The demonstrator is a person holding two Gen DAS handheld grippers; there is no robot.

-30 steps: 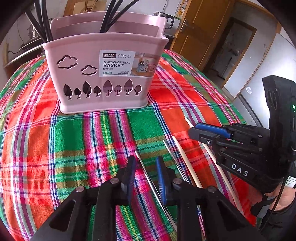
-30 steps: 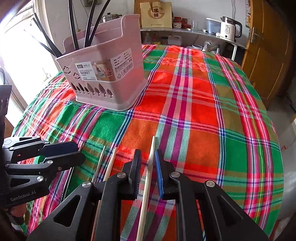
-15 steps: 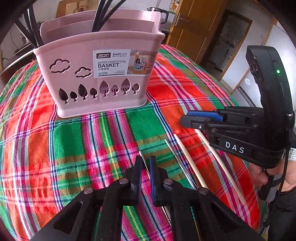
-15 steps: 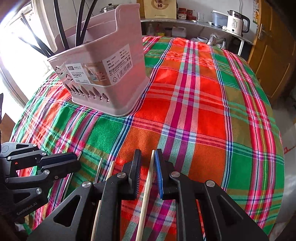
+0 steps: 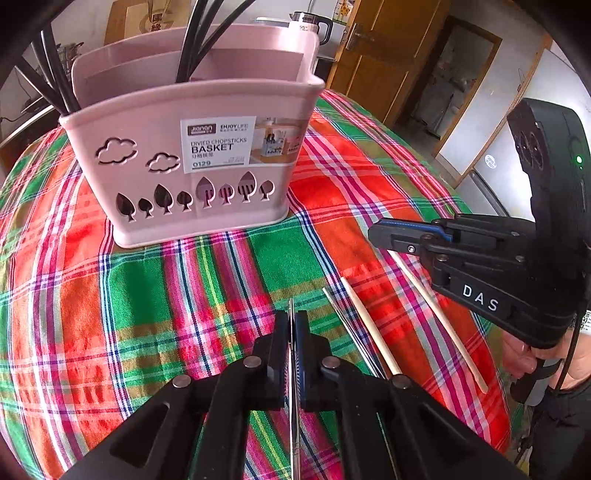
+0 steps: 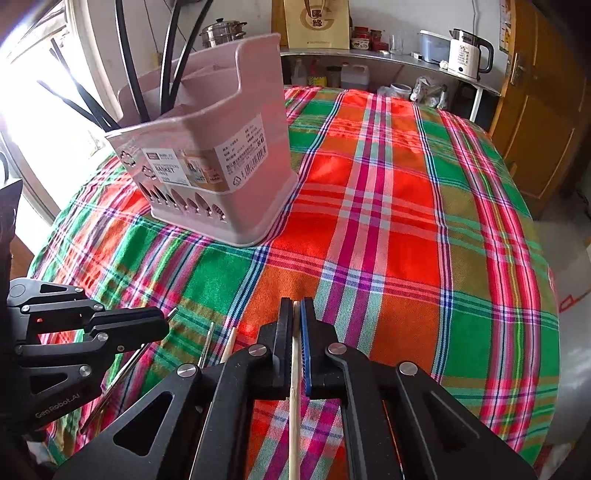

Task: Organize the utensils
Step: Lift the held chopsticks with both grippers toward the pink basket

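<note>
A pink chopstick basket point(image 5: 192, 166) point(image 6: 221, 177) stands on the plaid tablecloth with several black chopsticks point(image 5: 195, 40) in it. My left gripper point(image 5: 291, 317) point(image 6: 164, 325) is closing its jaws, and the pads press on a thin metal chopstick point(image 5: 291, 306) low over the cloth. My right gripper point(image 6: 295, 306) point(image 5: 373, 236) is closing too, pinching a wooden chopstick point(image 6: 294, 406) point(image 5: 439, 317) that runs back under it. Between the two grippers lie a second metal chopstick point(image 5: 347, 325) point(image 6: 207, 343) and a second wooden chopstick point(image 5: 369, 328) point(image 6: 229, 339), loose on the cloth.
The plaid tablecloth point(image 6: 388, 206) covers a round table that drops off at the right. Behind it a shelf carries a white kettle point(image 6: 467, 55), jars and a paper bag point(image 6: 316, 22). Wooden doors point(image 5: 384, 55) stand at the right. A person's hand point(image 5: 524, 354) grips the right tool.
Both grippers have closed from a narrow gap onto their chopsticks: the left on the metal one, the right on the wooden one. Neither hand has moved much.
</note>
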